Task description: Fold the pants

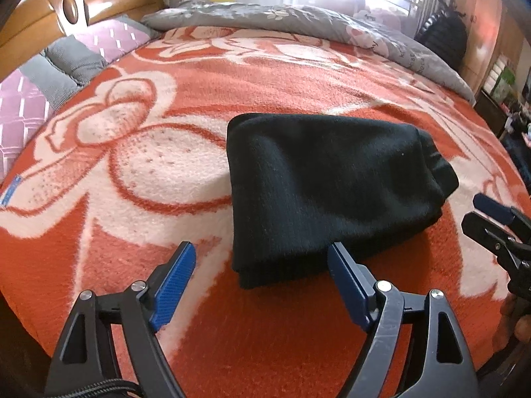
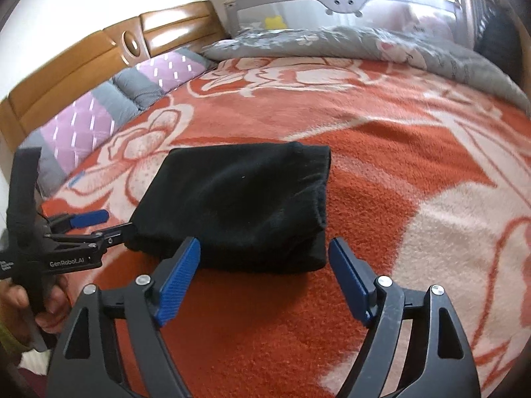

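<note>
The black pants [image 1: 332, 185] lie folded into a compact rectangle on the orange and white blanket [image 1: 149, 172]; they also show in the right wrist view [image 2: 245, 205]. My left gripper [image 1: 262, 258] is open and empty, just short of the bundle's near edge. My right gripper [image 2: 265, 252] is open and empty, just short of the bundle's near right corner. The left gripper shows at the left of the right wrist view [image 2: 99, 224], beside the bundle's left corner. The right gripper shows at the right edge of the left wrist view [image 1: 481, 212].
A grey floral quilt [image 1: 298, 20] is bunched along the far side of the bed. Purple and grey pillows [image 1: 66, 66] lie against the wooden headboard [image 1: 66, 10] at left. A grey bed rail [image 2: 332, 3] stands behind the quilt.
</note>
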Demonstrator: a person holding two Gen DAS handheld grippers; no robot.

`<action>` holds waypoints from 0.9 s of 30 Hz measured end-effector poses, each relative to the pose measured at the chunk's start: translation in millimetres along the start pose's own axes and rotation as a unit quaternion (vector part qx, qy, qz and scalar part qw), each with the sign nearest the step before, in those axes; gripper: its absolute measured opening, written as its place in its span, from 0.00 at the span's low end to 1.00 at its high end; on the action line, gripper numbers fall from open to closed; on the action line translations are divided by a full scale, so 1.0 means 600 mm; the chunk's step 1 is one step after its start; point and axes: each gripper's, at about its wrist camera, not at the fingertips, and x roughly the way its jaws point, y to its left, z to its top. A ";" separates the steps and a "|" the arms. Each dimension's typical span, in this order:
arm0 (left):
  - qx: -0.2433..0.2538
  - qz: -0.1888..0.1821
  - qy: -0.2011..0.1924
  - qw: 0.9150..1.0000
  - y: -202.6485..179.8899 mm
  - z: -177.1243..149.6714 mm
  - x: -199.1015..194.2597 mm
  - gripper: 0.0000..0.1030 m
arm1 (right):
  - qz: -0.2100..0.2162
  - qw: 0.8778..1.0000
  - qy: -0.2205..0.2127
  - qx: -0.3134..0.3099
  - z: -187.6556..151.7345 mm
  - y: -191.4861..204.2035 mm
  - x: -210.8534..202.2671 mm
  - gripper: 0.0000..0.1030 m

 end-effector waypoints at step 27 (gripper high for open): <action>0.027 0.036 -0.032 0.998 -0.017 -0.016 -0.013 0.81 | -0.024 0.998 -0.006 -0.050 -0.015 0.057 0.011 0.85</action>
